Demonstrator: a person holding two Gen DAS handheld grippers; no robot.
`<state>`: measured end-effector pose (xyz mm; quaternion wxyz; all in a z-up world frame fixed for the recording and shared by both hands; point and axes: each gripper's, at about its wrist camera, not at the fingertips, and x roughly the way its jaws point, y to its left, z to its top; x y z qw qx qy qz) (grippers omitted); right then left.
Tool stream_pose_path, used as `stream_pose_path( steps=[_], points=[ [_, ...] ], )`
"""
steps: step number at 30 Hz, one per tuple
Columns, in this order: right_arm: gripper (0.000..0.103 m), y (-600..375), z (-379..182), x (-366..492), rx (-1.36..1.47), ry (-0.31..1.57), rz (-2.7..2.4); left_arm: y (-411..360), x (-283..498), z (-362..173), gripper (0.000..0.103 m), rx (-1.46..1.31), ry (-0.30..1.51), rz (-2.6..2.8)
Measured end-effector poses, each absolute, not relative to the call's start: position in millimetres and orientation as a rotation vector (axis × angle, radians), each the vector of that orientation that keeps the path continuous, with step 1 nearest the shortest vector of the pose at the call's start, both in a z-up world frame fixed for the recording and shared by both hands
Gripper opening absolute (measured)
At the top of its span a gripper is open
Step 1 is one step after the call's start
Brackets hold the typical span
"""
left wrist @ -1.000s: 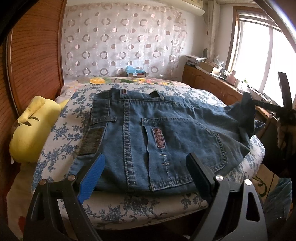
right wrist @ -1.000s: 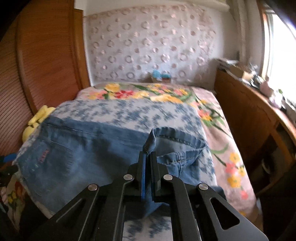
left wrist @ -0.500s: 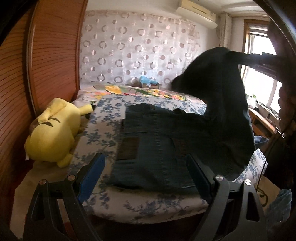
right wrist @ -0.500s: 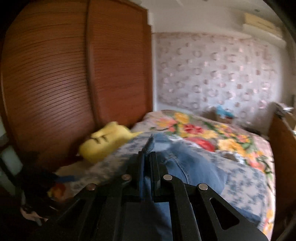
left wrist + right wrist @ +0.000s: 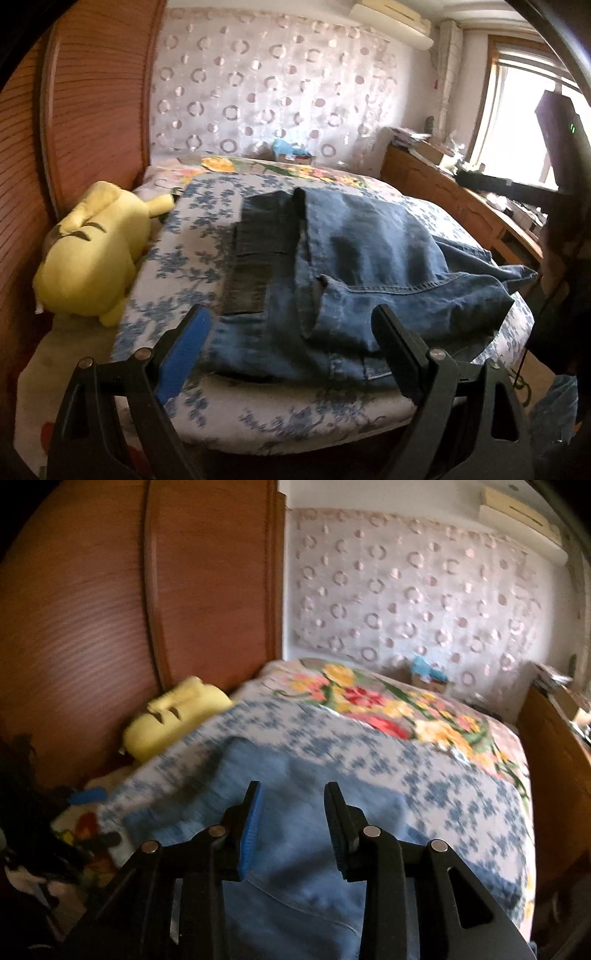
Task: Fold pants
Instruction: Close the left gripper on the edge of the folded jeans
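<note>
A bed [image 5: 229, 413] fills the middle of the room, covered near the camera by a white sheet with blue flower print and, farther back, by a spread with yellow and red flowers [image 5: 373, 698]. Wooden slatted wardrobe doors [image 5: 96, 110] stand along the left, a curtain with ring patterns [image 5: 266, 92] hangs on the far wall, and a wooden cabinet [image 5: 476, 214] runs under a bright window [image 5: 524, 122] on the right. A yellow plush toy [image 5: 92, 258] lies at the bed's left edge, against the wardrobe.

The pants [image 5: 354, 280], blue denim jeans, lie on the blue-flowered sheet, toward the near right of the bed. They are folded over on themselves into a thick, roughly rectangular stack whose long axis runs from near to far. The top layer is smooth in the middle with a stitched seam crossing it, and its right edge bunches and droops toward the bed's right side. A dark strip of the lower layer shows along the left edge.

The left claw [image 5: 291, 339] is spread wide just in front of the stack's near edge, with nothing between its fingers. The right claw [image 5: 291, 812] has just been opening; its fingers stand apart over the denim without pinching it.
</note>
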<state>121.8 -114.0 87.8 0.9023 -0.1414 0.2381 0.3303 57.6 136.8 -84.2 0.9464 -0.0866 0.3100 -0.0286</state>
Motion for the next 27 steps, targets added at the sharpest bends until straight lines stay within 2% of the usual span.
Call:
stream_pose_path(
  steps=[4, 8, 12, 13, 17, 20, 27],
  points=[
    [0.046, -127, 67, 127, -0.272, 0.539, 0.626, 121, 72, -91, 0.074, -0.146, 0.662, -0.096],
    [0.050, -140, 49, 128, -0.245, 0.586, 0.577, 111, 90, -99, 0.054, -0.132, 0.701, -0.122],
    [0.050, -160, 33, 132, -0.210, 0.627, 0.526, 103, 106, -112, 0.053, -0.112, 0.759, -0.127],
    [0.050, -166, 33, 129, -0.198, 0.635, 0.519, 101, 108, -114, 0.050, -0.095, 0.770, -0.122],
    [0.050, -174, 36, 127, -0.158, 0.661, 0.515, 98, 106, -115, 0.019, -0.042, 0.770, -0.103],
    [0.050, -168, 41, 124, -0.153, 0.665, 0.527, 99, 100, -105, 0.011, -0.037, 0.747, -0.126],
    [0.050, -145, 53, 118, -0.129, 0.650, 0.596, 126, 79, -66, 0.010, -0.025, 0.665, -0.057]
  ],
)
